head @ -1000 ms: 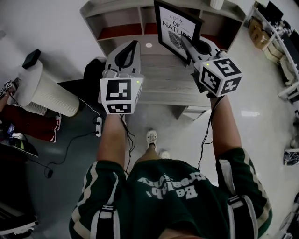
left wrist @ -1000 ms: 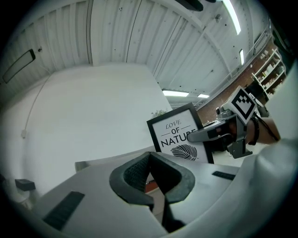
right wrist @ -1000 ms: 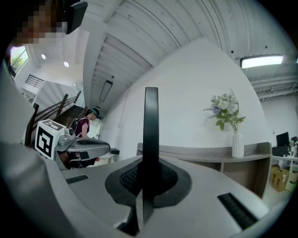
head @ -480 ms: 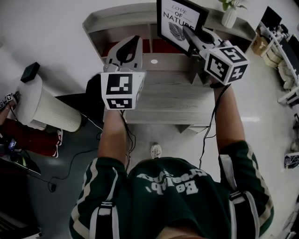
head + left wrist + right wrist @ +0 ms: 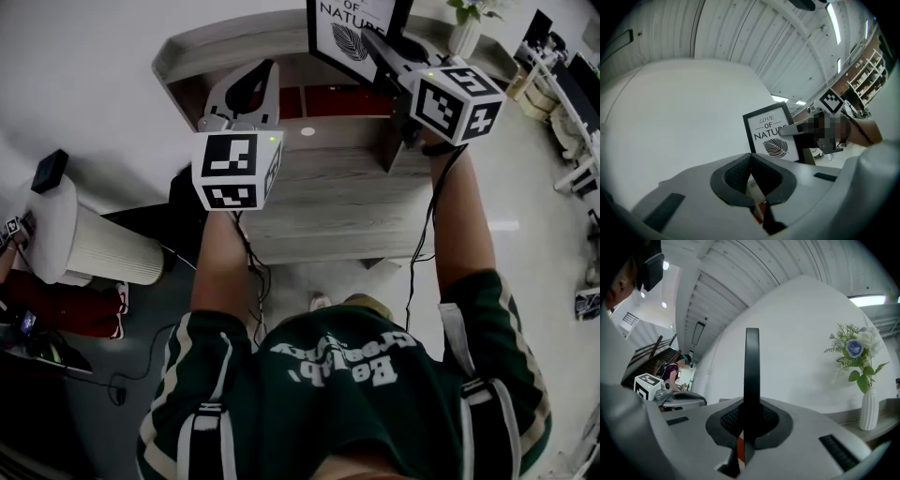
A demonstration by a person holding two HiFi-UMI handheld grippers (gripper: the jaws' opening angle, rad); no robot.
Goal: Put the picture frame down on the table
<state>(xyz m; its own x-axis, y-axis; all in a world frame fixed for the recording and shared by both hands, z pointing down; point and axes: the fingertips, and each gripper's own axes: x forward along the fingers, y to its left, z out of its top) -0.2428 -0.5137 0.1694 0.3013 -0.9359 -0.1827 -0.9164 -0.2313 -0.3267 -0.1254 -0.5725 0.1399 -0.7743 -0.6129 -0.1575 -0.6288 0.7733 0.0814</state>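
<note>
The picture frame (image 5: 352, 33), black-edged with a white leaf print, stands upright above the top board of the desk's shelf unit (image 5: 216, 42). My right gripper (image 5: 377, 49) is shut on its right edge. In the right gripper view the frame (image 5: 752, 366) is edge-on, a thin black bar between the jaws of the right gripper (image 5: 750, 420). My left gripper (image 5: 246, 89) hovers over the desk (image 5: 328, 197) to the frame's left, shut with nothing in it. From the left gripper (image 5: 752, 176) the frame (image 5: 769, 138) shows face-on.
A white vase of flowers (image 5: 868, 399) stands on the shelf top right of the frame, the same vase (image 5: 461, 30) showing at the head view's upper right. A white ribbed cylinder (image 5: 94, 246) and cables lie on the floor at left. Red-backed compartments (image 5: 328, 99) sit under the shelf top.
The right gripper has carried the frame up and away, from over the desk surface to the level of the shelf top. The left gripper has risen alongside, still shut.
</note>
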